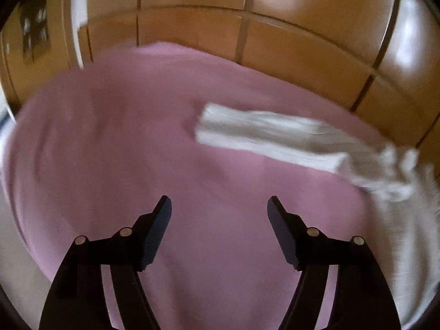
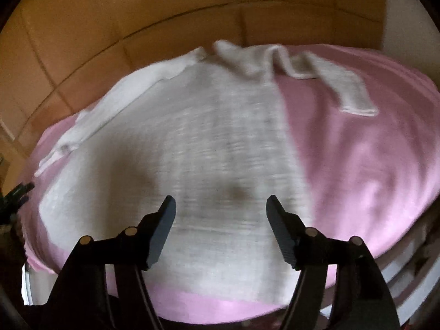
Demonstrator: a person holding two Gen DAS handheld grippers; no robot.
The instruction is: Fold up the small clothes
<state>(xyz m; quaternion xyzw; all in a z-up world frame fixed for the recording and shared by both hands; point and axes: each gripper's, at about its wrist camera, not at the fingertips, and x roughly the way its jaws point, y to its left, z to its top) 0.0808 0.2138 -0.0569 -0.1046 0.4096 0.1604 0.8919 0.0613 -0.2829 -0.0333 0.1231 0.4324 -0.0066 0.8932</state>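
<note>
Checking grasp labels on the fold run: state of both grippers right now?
Left gripper: open, fingers empty, over the pink cover.
Right gripper: open, fingers empty, over the white sweater.

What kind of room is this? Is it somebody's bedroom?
Probably a room at home, maybe a bedroom, though that's a guess. A white knitted sweater lies spread on a pink cloth over a soft-looking surface, and wooden panels, like cupboard doors, stand right behind it. No bed is clearly visible.

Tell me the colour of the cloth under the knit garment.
Pink; the smooth pink cloth cover shows best in the right wrist view.
</note>
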